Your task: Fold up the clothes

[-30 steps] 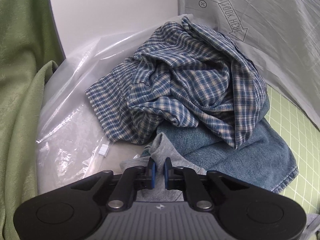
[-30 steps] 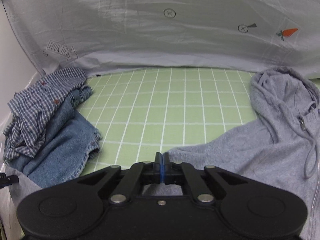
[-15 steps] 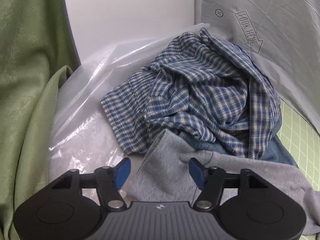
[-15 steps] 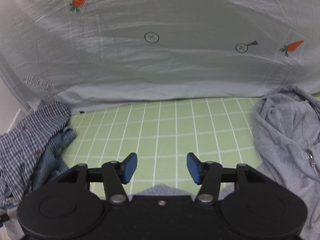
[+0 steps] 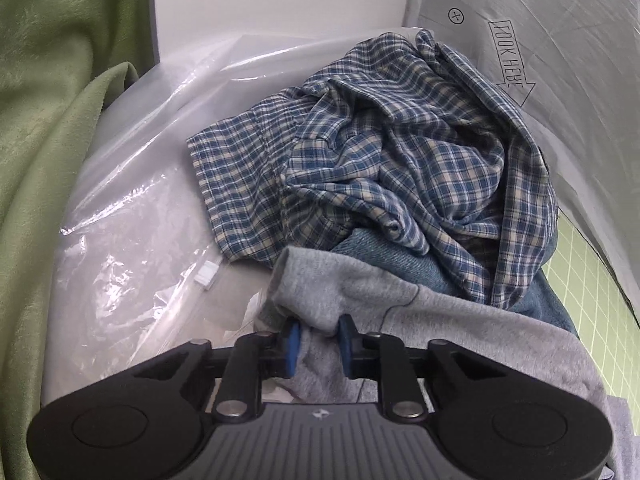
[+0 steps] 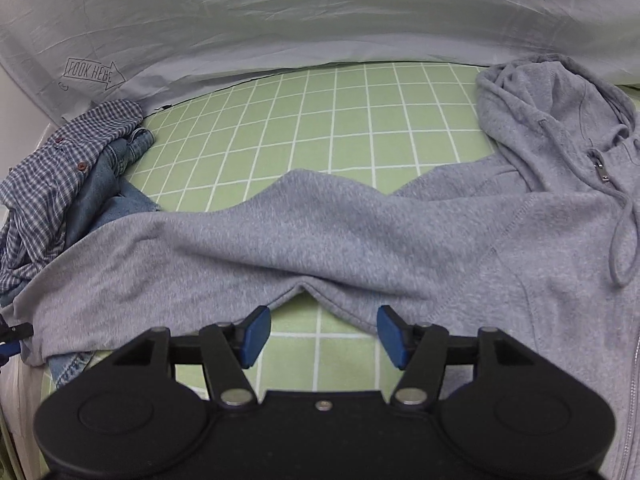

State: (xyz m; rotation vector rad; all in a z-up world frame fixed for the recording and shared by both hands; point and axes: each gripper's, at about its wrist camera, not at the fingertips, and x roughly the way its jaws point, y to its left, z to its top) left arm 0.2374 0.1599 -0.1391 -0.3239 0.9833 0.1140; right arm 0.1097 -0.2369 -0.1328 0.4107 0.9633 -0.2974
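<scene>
The left gripper (image 5: 318,342) pinches the hoodie (image 6: 360,232) sleeve cuff; the right gripper (image 6: 320,334) – fingers spread, nothing held – has the sleeve (lying crosswise) at twelve o'clock.

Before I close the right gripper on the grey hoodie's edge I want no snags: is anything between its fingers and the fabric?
Nothing visible. The right gripper is open, and only bare green grid mat lies between its blue fingertips and the grey hoodie edge just ahead.
</scene>
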